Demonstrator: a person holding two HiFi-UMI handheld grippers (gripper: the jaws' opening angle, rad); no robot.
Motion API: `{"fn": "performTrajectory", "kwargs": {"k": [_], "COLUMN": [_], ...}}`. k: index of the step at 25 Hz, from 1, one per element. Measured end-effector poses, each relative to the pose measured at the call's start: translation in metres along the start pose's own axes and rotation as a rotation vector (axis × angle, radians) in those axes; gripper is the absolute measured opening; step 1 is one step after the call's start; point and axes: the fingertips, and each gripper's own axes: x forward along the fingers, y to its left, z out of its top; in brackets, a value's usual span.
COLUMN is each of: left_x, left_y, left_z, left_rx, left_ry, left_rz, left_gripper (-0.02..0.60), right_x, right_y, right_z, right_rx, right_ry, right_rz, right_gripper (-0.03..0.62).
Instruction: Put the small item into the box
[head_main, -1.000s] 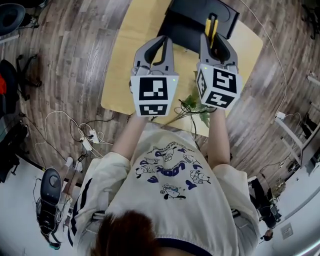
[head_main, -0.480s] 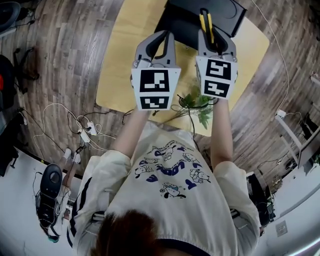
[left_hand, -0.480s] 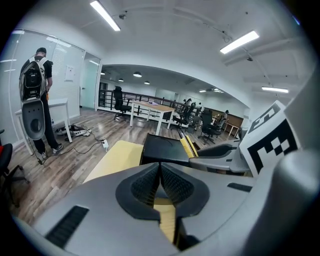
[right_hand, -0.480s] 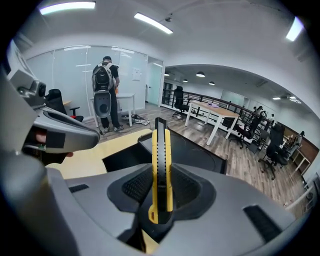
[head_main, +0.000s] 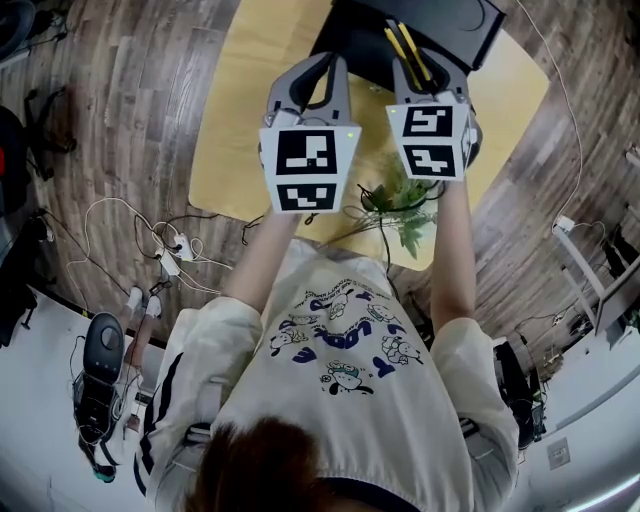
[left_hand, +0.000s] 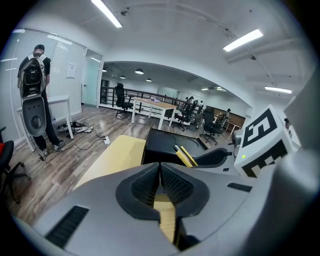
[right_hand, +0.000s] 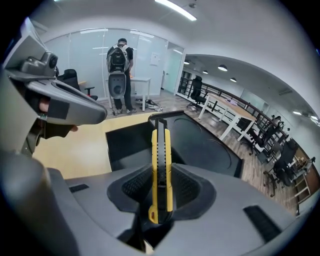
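Item: utility knife (right_hand: 161, 145), yellow with a black centre strip, clamped between the jaws of the right hand-held gripper (right_hand: 161, 189); it stands on edge along the jaws with its blade end pointing forward over the box (head_main: 455, 25). In the head view the knife sits at upper centre of the frame, seen against the box's dark surface; whether it touches the box cannot be told. Box: black, wide and shallow, at the top edge of the counter (head_main: 270, 90), a pale wooden top with rounded corners. Left hand-held gripper (left_hand: 160, 182): jaws together, ribbed pads meeting, nothing between them; held left of the right one, over the bare counter just short of the box. Marker cubes: one on each gripper, black-and-white squares facing up, at frame centre in the head view. Plant sprig (head_main: 405, 200): green leaves and thin stems, at the counter's lower edge beneath the right gripper. Floor (head_main: 130, 90): dark wood planks. Cables (head_main: 165, 260): a white tangle with a power strip, on the floor at left of frame.
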Motion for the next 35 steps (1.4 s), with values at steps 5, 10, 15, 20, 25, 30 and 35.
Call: {"fn": "performTrajectory", "kwargs": {"k": [5, 10, 15, 20, 25, 30, 35], "left_x": [0.003, 0.003, 0.001, 0.0, 0.0, -0.004, -0.005], "left_y": [0.002, 0.003, 0.006, 0.007, 0.01, 0.011, 0.015], "left_z": [-0.003, -0.004, -0.006, -0.006, -0.007, -0.007, -0.006], "left_rx": [-0.01, -0.017, -0.026, -0.032, -0.046, -0.053, -0.056], "left_ry": [0.007, 0.005, 0.01, 0.013, 0.019, 0.015, 0.009], "left_rz": [0.006, 0.01, 0.014, 0.014, 0.012, 0.014, 0.013], "left_gripper": [0.02, 0.02, 0.02, 0.02, 0.02, 0.02, 0.02], "right_x": [0.014, 0.027, 0.034, 0.038, 0.043, 0.041, 0.041], "right_y": [0.005, 0.009, 0.01, 0.011, 0.007, 0.006, 0.005], "right_z": [-0.014, -0.029, -0.034, -0.039, -0.042, -0.044, -0.036], "right_rx": [-0.081, -0.138, -0.149, -0.141, -0.075, -0.046, 0.011], "right_ry": [0.102, 0.209, 0.268, 0.329, 0.353, 0.361, 0.303], "right_rz": [0.063, 0.128, 0.161, 0.181, 0.175, 0.184, 0.188], "right_gripper": [0.129, 0.129, 0.13, 0.13, 0.13, 0.13, 0.14]}}
